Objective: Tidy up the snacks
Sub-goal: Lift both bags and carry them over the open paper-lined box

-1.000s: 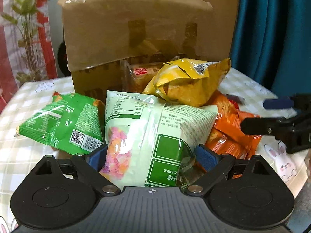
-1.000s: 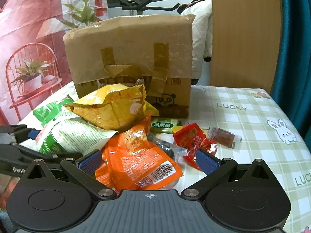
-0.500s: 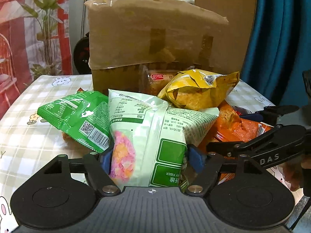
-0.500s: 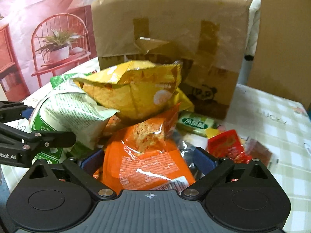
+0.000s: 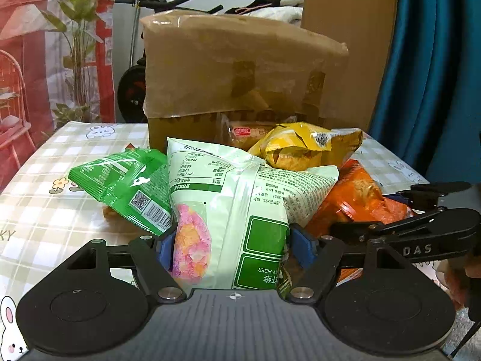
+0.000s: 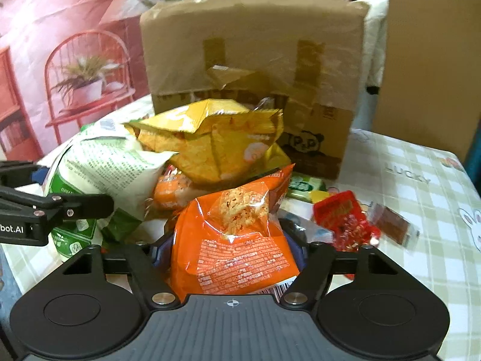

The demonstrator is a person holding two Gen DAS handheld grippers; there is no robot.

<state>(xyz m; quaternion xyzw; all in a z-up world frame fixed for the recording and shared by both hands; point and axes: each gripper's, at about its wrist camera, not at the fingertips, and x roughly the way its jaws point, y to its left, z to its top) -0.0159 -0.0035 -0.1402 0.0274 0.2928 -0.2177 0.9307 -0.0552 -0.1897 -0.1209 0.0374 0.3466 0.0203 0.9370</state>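
A pile of snack bags lies on the checked tablecloth in front of a taped cardboard box (image 5: 240, 81). My left gripper (image 5: 233, 245) is shut on a pale green and white snack bag (image 5: 240, 210) at its lower end. My right gripper (image 6: 231, 248) is shut on an orange snack bag (image 6: 234, 240). The orange bag also shows in the left wrist view (image 5: 357, 201), with the right gripper's black arm in front of it. A yellow bag (image 6: 216, 144) rests on top of the pile. A bright green bag (image 5: 129, 186) lies at the left.
Small packets lie right of the pile: a red one (image 6: 342, 219), a brown one (image 6: 390, 224) and a green-yellow one (image 6: 303, 186). A clear-wrapped pastry (image 5: 249, 132) leans on the box. A teal curtain (image 5: 436, 75) hangs right; the table edge (image 5: 18, 177) runs left.
Both grippers have closed from open onto their bags: the left on the pale green bag, the right on the orange bag. Both cameras have moved closer to the pile.
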